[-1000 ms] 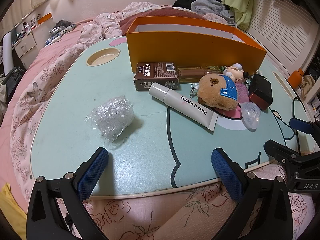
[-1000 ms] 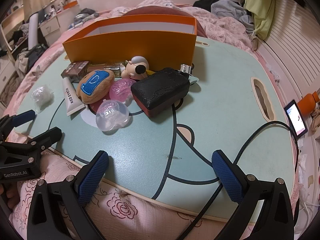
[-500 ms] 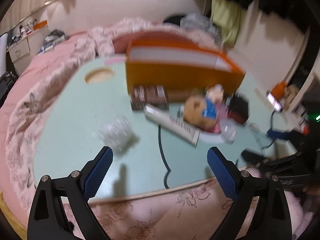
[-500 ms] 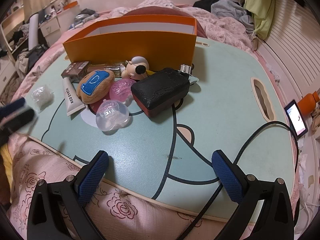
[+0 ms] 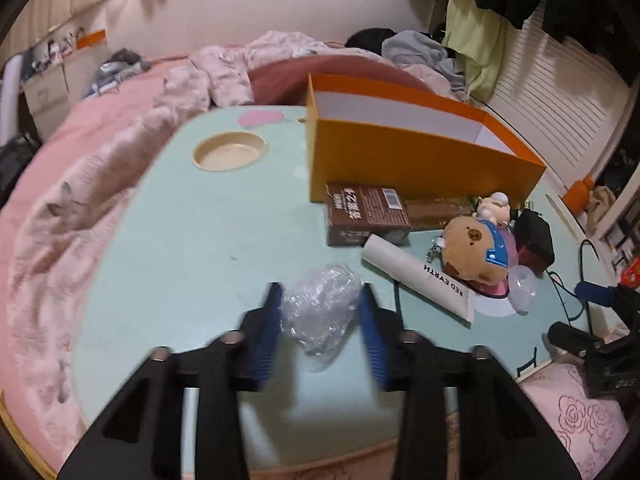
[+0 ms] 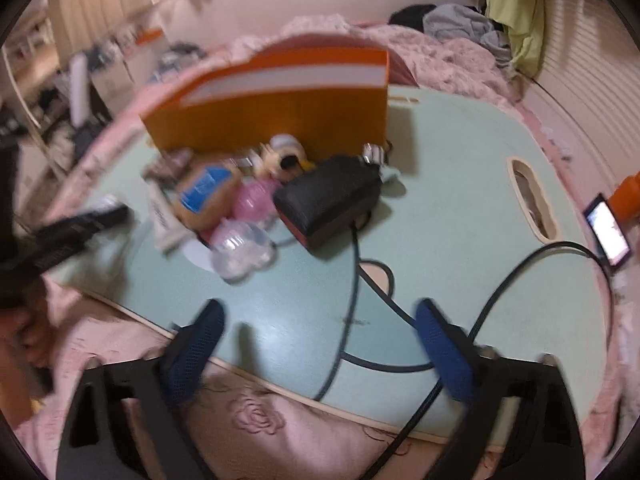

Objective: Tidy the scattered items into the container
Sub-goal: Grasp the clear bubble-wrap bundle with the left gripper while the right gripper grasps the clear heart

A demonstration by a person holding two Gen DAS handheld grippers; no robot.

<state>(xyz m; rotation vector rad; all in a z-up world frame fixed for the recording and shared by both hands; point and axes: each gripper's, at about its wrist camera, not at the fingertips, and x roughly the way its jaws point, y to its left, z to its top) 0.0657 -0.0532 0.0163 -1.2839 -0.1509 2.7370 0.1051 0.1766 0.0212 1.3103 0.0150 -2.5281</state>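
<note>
Crinkly clear plastic wrap [image 5: 320, 304], balled up, lies on the mint-green lap table [image 5: 200, 240], near and left of the orange box [image 5: 404, 160]. The left gripper [image 5: 320, 300] is closing on it, the pads at both sides of the wad. The right gripper [image 6: 320, 320] hangs over bare tabletop, also closing with nothing between its jaws. Such springy film may squash, slide and squirt out, or only a loose flap gets pinched.

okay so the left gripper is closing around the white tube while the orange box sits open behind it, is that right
Not the tube. The left wrist view shows the left gripper closing around the crumpled clear plastic wrap; the white tube lies beside it. The orange box does sit open behind.
</note>
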